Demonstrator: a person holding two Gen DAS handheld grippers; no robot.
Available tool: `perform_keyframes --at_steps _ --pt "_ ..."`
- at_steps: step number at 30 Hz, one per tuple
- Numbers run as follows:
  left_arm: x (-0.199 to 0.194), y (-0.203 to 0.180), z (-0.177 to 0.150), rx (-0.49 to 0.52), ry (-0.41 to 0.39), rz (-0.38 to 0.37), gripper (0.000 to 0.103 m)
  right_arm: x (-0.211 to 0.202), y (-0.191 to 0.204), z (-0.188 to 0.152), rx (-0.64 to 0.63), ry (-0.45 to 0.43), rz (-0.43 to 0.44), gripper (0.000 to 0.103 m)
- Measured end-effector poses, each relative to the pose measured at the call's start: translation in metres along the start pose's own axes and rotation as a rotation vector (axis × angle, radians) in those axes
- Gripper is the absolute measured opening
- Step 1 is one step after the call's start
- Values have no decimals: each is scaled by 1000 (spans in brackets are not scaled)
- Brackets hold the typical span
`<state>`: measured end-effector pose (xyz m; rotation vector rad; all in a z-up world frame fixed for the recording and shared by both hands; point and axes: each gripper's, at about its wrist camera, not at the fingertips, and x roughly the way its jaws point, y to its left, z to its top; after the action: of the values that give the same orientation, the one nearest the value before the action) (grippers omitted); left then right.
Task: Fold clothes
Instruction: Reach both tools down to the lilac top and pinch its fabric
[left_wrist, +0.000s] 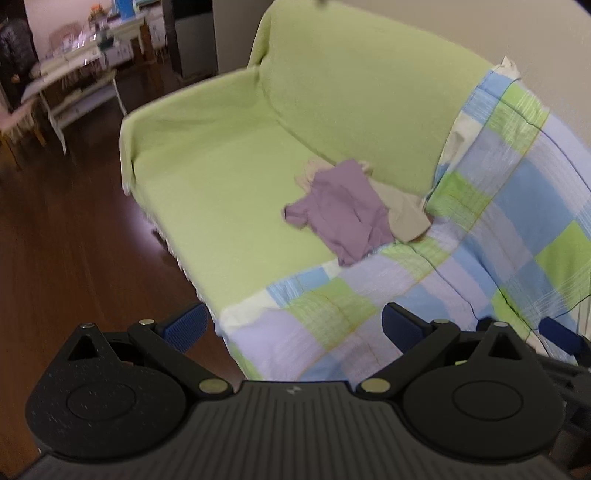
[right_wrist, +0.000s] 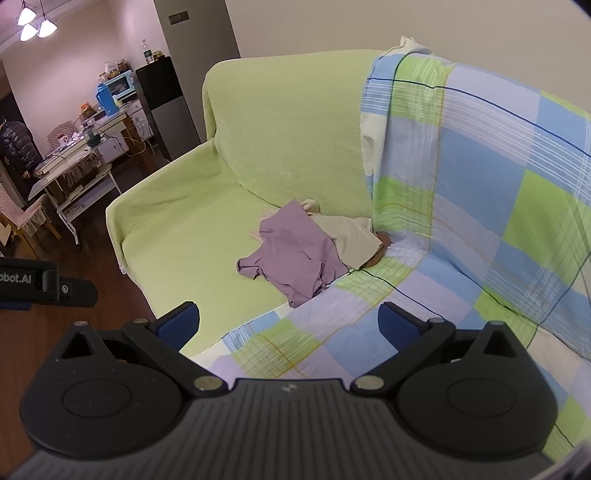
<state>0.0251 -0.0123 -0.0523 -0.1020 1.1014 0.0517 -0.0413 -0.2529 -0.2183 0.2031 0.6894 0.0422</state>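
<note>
Sofa (right_wrist: 184, 229) takes up most of both views, draped in a light green cover, dark wood floor (left_wrist: 66, 229) to its left. Checked blanket (right_wrist: 480, 206) in blue, lilac and green hangs over the right part of the sofa back and runs down across the seat toward the cameras. Small heap of clothes sits on the seat near the back cushion, right at the blanket's edge: purple garment (right_wrist: 295, 254) crumpled on top, one sleeve sticking out left, its lower hem overlapping the blanket; beige garment (right_wrist: 351, 232) lies partly under it on the right side, touching the blanket; a bit of pale fabric peeks out behind the purple one, can't tell what it is. Same heap in left wrist view, purple garment (left_wrist: 343, 210) and beige garment (left_wrist: 402, 210), a bit blurred. Cluttered dining surface (right_wrist: 74, 162) with chairs far back left. Left tool (left_wrist: 291, 328) spread wide, blue pads apart, nothing between them, held over the front sofa edge well short of the clothes. Right tool (right_wrist: 288, 325) likewise wide open and empty, above the blanket's front part, clothes ahead of it and not touched
</note>
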Motion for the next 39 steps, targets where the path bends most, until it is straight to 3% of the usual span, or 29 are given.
perform_keyframes --at_steps 5,14,18,22,26,29,31,34,37,39 --pt "45 14 -14 12 200 -18 102 28 -6 -5 5 56 22 102" --pt "147 29 12 55 430 -81 94 77 -10 -33 154 127 -21 102" --pt "200 36 42 118 477 -96 97 118 -1 -47 232 140 -71 102" --pt "262 43 66 202 499 -36 99 162 10 -63 305 159 -125 102" --pt "308 40 85 305 407 -85 99 207 20 -78 377 177 -180 102" --pt "346 15 98 556 261 -119 99 247 24 -83 421 186 -220 102" --pt "364 -5 103 707 170 -138 97 298 14 -62 400 168 -243 102" --pt "393 -41 113 937 3 -217 97 322 9 -63 364 111 -261 102" --pt "424 -72 128 1132 -87 -318 96 337 -2 -67 401 88 -299 102" --pt "442 -91 138 1246 -103 -369 86 340 -9 -76 469 84 -303 102"
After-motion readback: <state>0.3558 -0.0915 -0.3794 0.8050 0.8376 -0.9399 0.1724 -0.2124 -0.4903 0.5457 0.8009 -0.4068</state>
